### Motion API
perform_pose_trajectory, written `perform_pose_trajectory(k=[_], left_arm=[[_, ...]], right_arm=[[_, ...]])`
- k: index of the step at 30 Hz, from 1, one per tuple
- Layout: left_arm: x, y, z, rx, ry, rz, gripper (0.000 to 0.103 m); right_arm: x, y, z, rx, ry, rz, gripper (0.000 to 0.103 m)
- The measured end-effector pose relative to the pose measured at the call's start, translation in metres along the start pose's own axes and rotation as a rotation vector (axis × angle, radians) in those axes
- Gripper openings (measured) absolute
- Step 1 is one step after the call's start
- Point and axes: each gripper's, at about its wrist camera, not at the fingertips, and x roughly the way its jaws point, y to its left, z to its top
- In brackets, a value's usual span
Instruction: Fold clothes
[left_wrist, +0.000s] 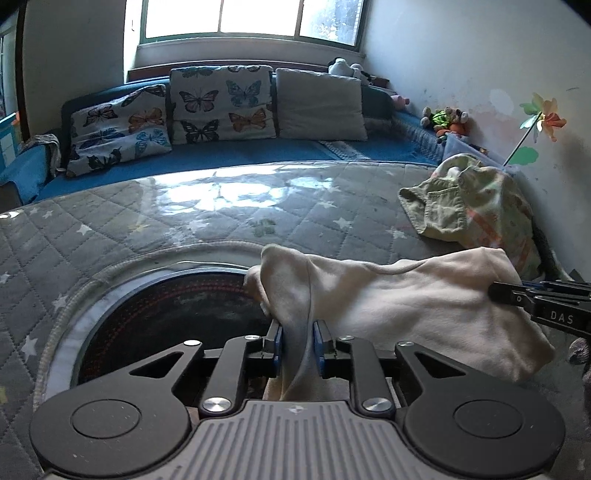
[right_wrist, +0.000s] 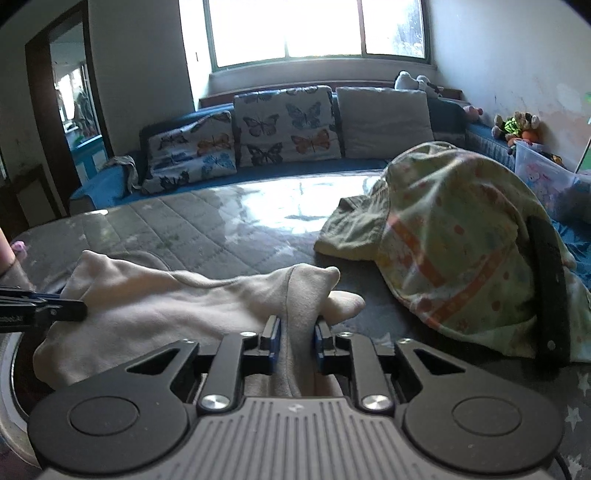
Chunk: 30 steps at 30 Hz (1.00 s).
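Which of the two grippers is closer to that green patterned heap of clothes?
Right. The right gripper has the green heap just beside it; the left gripper holds the cream garment's far end.

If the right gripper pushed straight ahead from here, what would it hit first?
The cream garment bunched between the right gripper fingers comes first. Beyond that fold lies the gray quilted mat; the green patterned clothes sit off to the right, probably clear.

Daylight is pouring through a wide window (left_wrist: 251, 18) onto a glossy grey quilted star-print cover (left_wrist: 155, 221). Behind it, butterfly cushions (left_wrist: 221, 105) and a plain cushion (left_wrist: 319, 105) are leaning along a blue daybed (left_wrist: 236, 155). Stuffed toys (left_wrist: 447, 120) are sitting by the scuffed white wall (left_wrist: 480, 55).
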Motion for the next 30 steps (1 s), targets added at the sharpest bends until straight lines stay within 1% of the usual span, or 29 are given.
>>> perform_pose_trajectory(k=[1, 2, 5, 6, 7, 8, 9, 11, 13, 15, 17, 18, 20, 23, 25, 27, 30], left_arm=[[0.000, 0.001, -0.001, -0.002, 0.001, 0.005, 0.021], [-0.001, 0.003, -0.001, -0.003, 0.001, 0.009, 0.023], [-0.005, 0.003, -0.004, 0.004, -0.005, 0.017, 0.039], [-0.006, 0.003, -0.004, 0.010, -0.008, 0.019, 0.043], [-0.008, 0.001, -0.005, 0.016, -0.010, 0.020, 0.044], [-0.009, 0.000, -0.006, 0.021, -0.012, 0.019, 0.047], [-0.011, -0.001, -0.008, 0.026, -0.015, 0.018, 0.052], [-0.015, -0.003, -0.011, 0.036, -0.018, 0.020, 0.057], [-0.018, -0.004, -0.014, 0.044, -0.021, 0.022, 0.062], [-0.022, -0.005, -0.017, 0.047, -0.024, 0.025, 0.072], [-0.027, -0.005, -0.020, 0.051, -0.032, 0.029, 0.077], [-0.030, -0.005, -0.021, 0.052, -0.036, 0.031, 0.081], [-0.035, -0.006, -0.025, 0.053, -0.044, 0.031, 0.085], [-0.042, -0.006, -0.032, 0.057, -0.055, 0.034, 0.092], [-0.048, -0.007, -0.037, 0.064, -0.064, 0.034, 0.094], [-0.053, -0.009, -0.042, 0.072, -0.072, 0.031, 0.099], [-0.061, -0.011, -0.050, 0.088, -0.082, 0.030, 0.103]], right_arm=[[0.001, 0.000, -0.001, 0.000, 0.003, -0.008, 0.024], [0.001, -0.001, -0.001, 0.001, 0.007, -0.015, 0.024], [0.000, -0.001, -0.002, -0.004, 0.006, -0.027, 0.026], [-0.001, -0.001, -0.003, -0.004, 0.006, -0.028, 0.029], [-0.002, -0.001, -0.003, -0.003, 0.006, -0.027, 0.032], [-0.004, 0.001, -0.004, -0.006, 0.005, -0.025, 0.037], [-0.005, 0.002, -0.005, -0.009, 0.005, -0.022, 0.041], [-0.008, 0.006, -0.006, -0.017, 0.005, -0.018, 0.043], [-0.011, 0.010, -0.008, -0.026, 0.005, -0.013, 0.050], [-0.015, 0.014, -0.010, -0.029, 0.002, -0.007, 0.058], [-0.019, 0.018, -0.013, -0.031, 0.000, -0.002, 0.062], [-0.021, 0.020, -0.014, -0.034, -0.001, 0.001, 0.068], [-0.024, 0.024, -0.018, -0.040, 0.000, 0.005, 0.074], [-0.029, 0.030, -0.025, -0.044, 0.004, 0.014, 0.077], [-0.032, 0.033, -0.030, -0.043, 0.007, 0.020, 0.079], [-0.035, 0.037, -0.034, -0.045, 0.008, 0.024, 0.088], [-0.041, 0.044, -0.042, -0.055, 0.007, 0.027, 0.089]])
